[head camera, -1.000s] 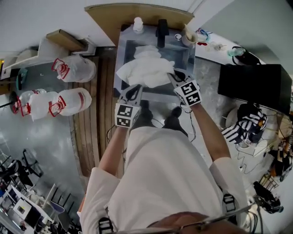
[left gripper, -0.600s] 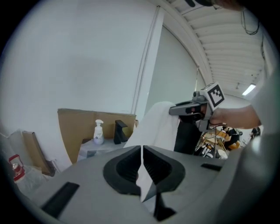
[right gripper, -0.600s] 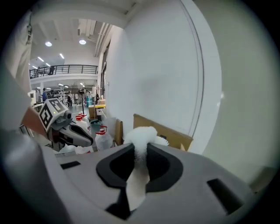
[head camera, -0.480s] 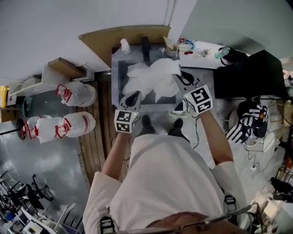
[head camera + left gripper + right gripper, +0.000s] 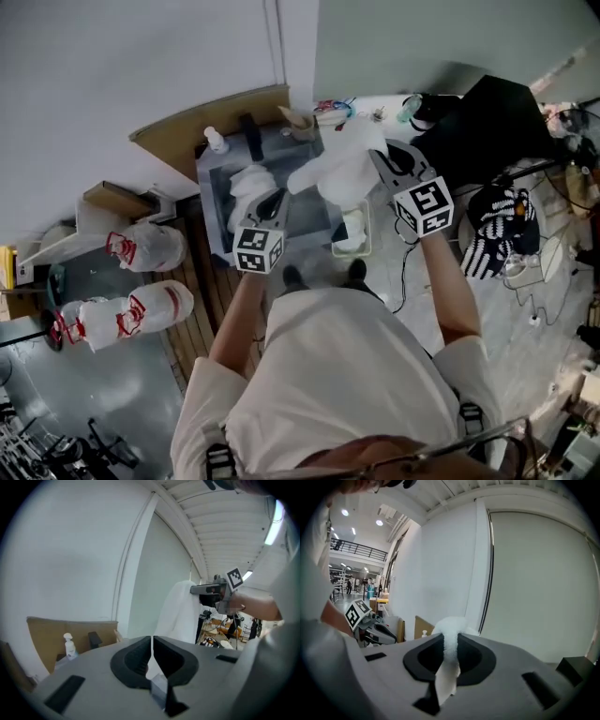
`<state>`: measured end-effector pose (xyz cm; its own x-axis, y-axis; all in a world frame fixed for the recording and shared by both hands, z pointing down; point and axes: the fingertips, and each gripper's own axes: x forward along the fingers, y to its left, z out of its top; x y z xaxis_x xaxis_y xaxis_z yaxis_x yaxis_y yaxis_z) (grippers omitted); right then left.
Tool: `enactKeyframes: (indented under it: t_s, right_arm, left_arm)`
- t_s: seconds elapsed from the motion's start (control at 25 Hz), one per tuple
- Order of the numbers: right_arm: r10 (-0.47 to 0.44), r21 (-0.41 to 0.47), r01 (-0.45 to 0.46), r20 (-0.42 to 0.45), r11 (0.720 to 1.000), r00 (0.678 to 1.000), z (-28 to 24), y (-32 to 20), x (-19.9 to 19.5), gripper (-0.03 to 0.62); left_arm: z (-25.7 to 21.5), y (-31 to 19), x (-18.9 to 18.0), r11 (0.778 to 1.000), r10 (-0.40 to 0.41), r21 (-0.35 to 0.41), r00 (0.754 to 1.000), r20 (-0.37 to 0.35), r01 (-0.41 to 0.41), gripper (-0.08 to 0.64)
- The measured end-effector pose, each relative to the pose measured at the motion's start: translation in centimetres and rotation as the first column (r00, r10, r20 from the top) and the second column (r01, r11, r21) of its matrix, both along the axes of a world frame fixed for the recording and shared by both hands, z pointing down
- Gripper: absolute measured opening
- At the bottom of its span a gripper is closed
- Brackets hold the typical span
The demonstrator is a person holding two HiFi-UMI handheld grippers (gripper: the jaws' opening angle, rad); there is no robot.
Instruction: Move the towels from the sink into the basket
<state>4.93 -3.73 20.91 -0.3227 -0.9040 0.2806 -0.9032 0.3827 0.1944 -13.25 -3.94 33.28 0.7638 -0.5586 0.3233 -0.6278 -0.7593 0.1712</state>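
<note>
My right gripper pinches the white towel tight, high at 1 o'clock, so I think it clears the sink toward the basket. My left gripper, at 11 o'clock, is closed on nothing.

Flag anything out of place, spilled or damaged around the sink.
Nothing stands out. A white towel hangs from the right gripper, pinched between its jaws, and a second towel lies crumpled in the sink. No spill or damage shows.
</note>
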Motion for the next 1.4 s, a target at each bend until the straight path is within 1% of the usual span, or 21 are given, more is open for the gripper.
enactKeyframes:
  t_s: [0.16, 0.32, 0.52, 0.72, 0.96, 1.08, 1.24, 1.4]
  right_arm:
    - [0.067, 0.01, -0.067, -0.018, 0.998, 0.998, -1.3, 2.4, 4.4, 0.053]
    - [0.125, 0.021, -0.125, -0.03, 0.992, 0.992, -2.0, 4.7, 7.9, 0.054]
    - [0.179, 0.018, -0.179, -0.036, 0.984, 0.983, -2.1, 6.7, 11.3, 0.053]
    - [0.219, -0.006, -0.219, -0.029, 0.976, 0.975, -0.8, 8.3, 14.2, 0.054]
    - [0.235, -0.051, -0.234, 0.013, 0.971, 0.972, 2.1, 8.9, 16.2, 0.054]
    - [0.232, -0.084, -0.23, 0.017, 0.969, 0.972, 4.3, 9.1, 16.8, 0.054]
    - [0.221, -0.134, -0.216, 0.025, 0.967, 0.975, 8.1, 8.7, 17.6, 0.054]
    - [0.198, -0.209, -0.186, 0.038, 0.96, 0.98, 13.1, 9.6, 17.9, 0.054]
  left_arm:
    - [-1.4, 0.6, 4.8, 0.997, 0.075, 0.012, 0.997, -0.016, -0.074, 0.017]
    - [-2.2, 1.4, 8.5, 0.991, 0.133, 0.023, 0.991, -0.023, -0.132, 0.017]
    - [-2.5, 2.1, 11.7, 0.984, 0.179, 0.021, 0.984, -0.023, -0.179, 0.017]
    - [-2.2, 2.9, 14.0, 0.978, 0.208, 0.009, 0.978, -0.014, -0.208, 0.017]
    - [-0.5, 3.5, 15.9, 0.975, 0.222, -0.025, 0.975, 0.007, -0.222, 0.017]
    - [0.8, 3.8, 16.9, 0.973, 0.228, -0.049, 0.974, 0.018, -0.226, 0.017]
    - [2.8, 4.0, 19.0, 0.969, 0.238, -0.081, 0.971, 0.031, -0.235, 0.018]
    - [5.6, 6.0, 21.0, 0.961, 0.255, -0.122, 0.966, 0.049, -0.248, 0.017]
